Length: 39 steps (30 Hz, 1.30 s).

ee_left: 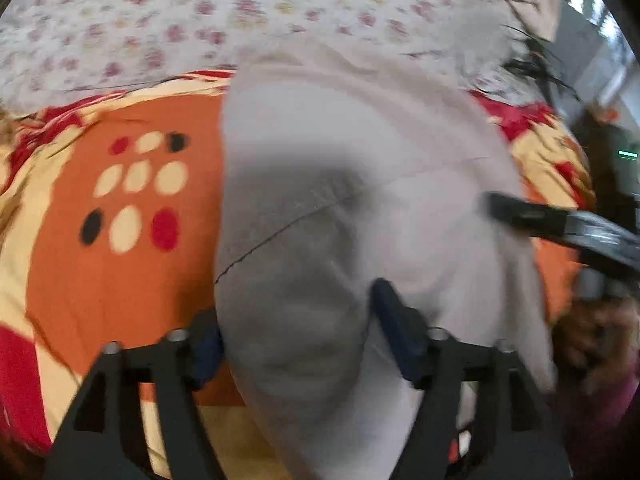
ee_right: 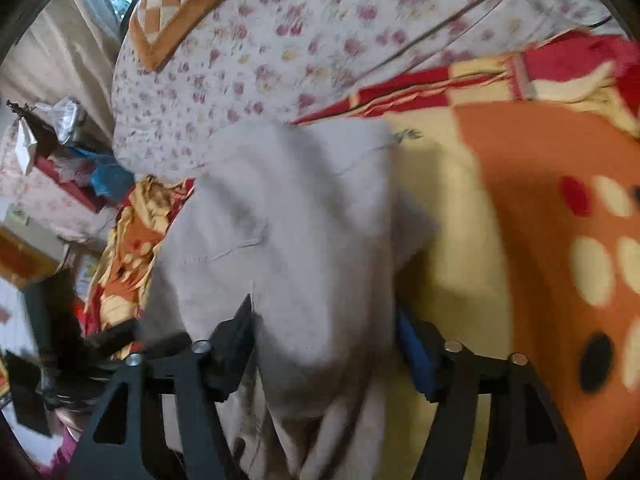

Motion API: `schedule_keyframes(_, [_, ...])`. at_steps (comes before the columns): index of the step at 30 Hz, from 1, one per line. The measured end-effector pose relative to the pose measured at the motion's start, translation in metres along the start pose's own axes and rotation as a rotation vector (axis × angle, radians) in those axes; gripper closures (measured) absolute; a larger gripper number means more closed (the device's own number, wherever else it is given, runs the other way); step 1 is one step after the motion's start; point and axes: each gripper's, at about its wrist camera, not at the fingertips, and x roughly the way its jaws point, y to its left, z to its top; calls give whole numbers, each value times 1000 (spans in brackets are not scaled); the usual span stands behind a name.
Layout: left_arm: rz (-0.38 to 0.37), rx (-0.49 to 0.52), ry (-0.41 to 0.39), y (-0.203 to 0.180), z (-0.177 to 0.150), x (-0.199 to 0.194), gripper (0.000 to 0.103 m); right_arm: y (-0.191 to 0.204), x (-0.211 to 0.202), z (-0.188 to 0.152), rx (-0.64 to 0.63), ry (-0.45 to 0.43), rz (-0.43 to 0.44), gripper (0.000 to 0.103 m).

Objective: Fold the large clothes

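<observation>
Found the pale grey garment (ee_left: 340,160) heaped on an orange, red and cream blanket (ee_left: 120,260) with big cream, red and black dots, near the blanket's edge where a flowered sheet (ee_left: 200,8) took over. Saw the left tongs (ee_left: 302,336) parted wide, pointing steeply down, with a thick fold of the grey cloth bulging up between the blue pads (ee_left: 396,328) and draping back toward the camera, loose rather than pinched flat. Saw much the same at the right tongs (ee_right: 326,344): jaws well apart, a soft hump of the garment (ee_right: 288,200) filling the gap, brushing the dark left finger and ending just beside the blue pad (ee_right: 414,356). Made out a seam line across the cloth in both views. Noted an orange-and-cream checked pillow (ee_right: 180,8) lying on the flowered sheet (ee_right: 320,40) — well apart from the garment. Left finer detail unread, with both views blurred.
</observation>
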Motion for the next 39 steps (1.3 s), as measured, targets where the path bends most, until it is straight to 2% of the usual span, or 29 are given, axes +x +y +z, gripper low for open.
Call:
schedule_keyframes(3, [68,-11,-65,-5,-2,-9,27,28,-44,-10,-93,-127,-129,35])
schedule_keyframes(5, [111,-17,-101,-10,-2,-10,27,49,-59,-18,-167,-158,-141,37])
schedule_keyframes(8, [142,-18,-121,-11,-6,-14,27,86,-60,-37,-314,-140,-102,46])
schedule_keyframes(9, [157,-15,-123,-10,-6,-14,27,91,-55,-43,-345,-129,-115,52])
schedule_keyframes(11, [187,-10,-135,-10,-8,-17,27,90,-35,-51,-361,-89,-181,59])
schedule_keyframes(14, [212,-20,-183,-9,-16,-31,27,60,2,-62,-325,-9,-321,61])
schedule_keyframes(17, [224,-31,-212,-6,-20,-46,27,36,4,-70,-236,5,-280,58])
schedule_keyframes(22, [252,-38,-270,-11,-23,-72,27,63,-39,-70,-258,-99,-275,53])
schedule_keyframes(23, [256,-39,-284,-12,-23,-78,27,71,-51,-69,-261,-133,-276,49])
schedule_keyframes(25, [263,-40,-304,-14,-24,-87,26,85,-60,-68,-267,-176,-293,32])
schedule_keyframes(30, [264,-49,-348,-16,-27,-104,26,112,-76,-72,-290,-247,-323,24])
schedule_keyframes(39, [244,-63,-378,-18,-34,-110,26,112,-81,-77,-233,-281,-372,21])
